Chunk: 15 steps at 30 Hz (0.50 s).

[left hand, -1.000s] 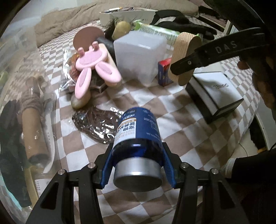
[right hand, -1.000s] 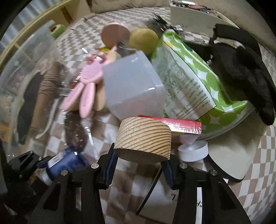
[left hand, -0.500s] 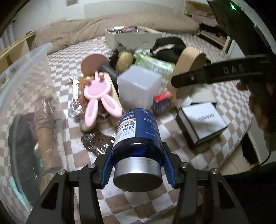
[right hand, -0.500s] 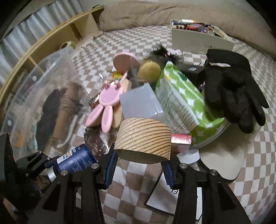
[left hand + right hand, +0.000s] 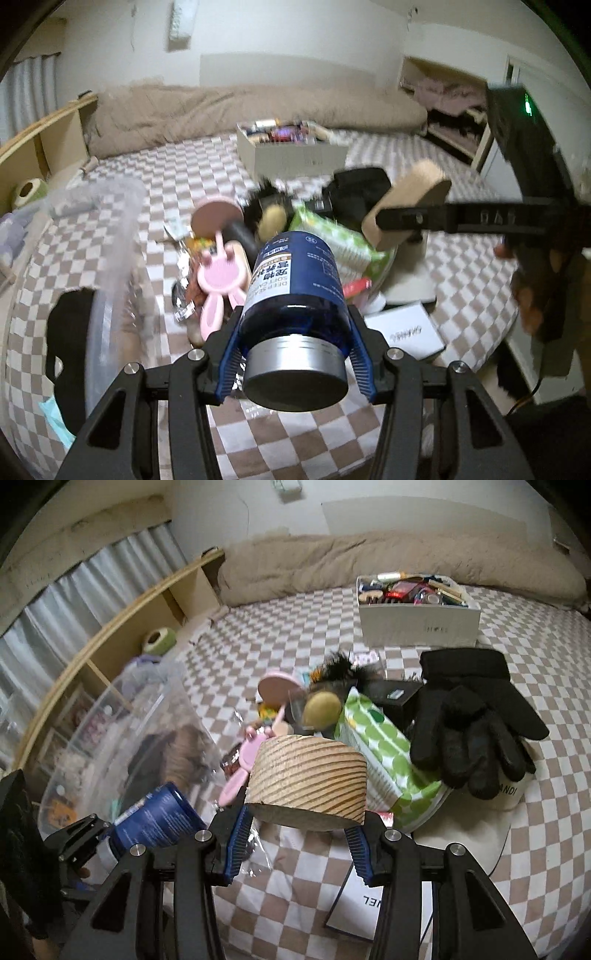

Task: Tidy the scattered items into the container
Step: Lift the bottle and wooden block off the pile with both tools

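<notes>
Left tongs (image 5: 295,354) hold a blue bottle (image 5: 295,291), right tongs (image 5: 299,834) a wood block (image 5: 308,775); the bin (image 5: 110,746) at nine o'clock is part filled; glove (image 5: 472,720), wipes (image 5: 380,753), comb (image 5: 221,277) remain on the bed (image 5: 258,635)

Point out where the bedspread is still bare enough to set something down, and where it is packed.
Bare checkered bedspread lies between the white box and the clear container, and again right of the black gloves. It is crowded in the middle: pink comb, green-dotted pack and gloves crowd together.
</notes>
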{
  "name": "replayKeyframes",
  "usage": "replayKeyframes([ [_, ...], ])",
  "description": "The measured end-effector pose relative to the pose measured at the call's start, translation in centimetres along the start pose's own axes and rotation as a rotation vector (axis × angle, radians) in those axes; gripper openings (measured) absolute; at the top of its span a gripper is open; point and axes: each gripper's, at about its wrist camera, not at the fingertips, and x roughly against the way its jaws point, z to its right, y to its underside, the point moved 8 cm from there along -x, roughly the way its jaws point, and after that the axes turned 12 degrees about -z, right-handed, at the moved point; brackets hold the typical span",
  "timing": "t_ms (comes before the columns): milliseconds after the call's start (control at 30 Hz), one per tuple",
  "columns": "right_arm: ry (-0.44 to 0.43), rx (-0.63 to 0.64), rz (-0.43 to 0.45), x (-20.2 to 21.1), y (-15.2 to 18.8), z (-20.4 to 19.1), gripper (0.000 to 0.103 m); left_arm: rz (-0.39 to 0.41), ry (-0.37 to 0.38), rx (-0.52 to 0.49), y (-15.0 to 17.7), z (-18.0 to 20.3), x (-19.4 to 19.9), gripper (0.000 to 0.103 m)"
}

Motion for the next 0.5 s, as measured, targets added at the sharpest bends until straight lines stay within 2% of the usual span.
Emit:
replayKeyframes([
  [233, -0.023, 0.020, 0.086, 2.1, -1.1, -1.7, 0.048, 0.093, -0.005, 0.050, -2.0, -1.7, 3.5, 0.051],
  [500, -0.058, 0.062, 0.123, 2.9, -2.0, -5.1, 0.048, 0.126, -0.029, 0.098, -1.8, -4.1, 5.6, 0.051],
])
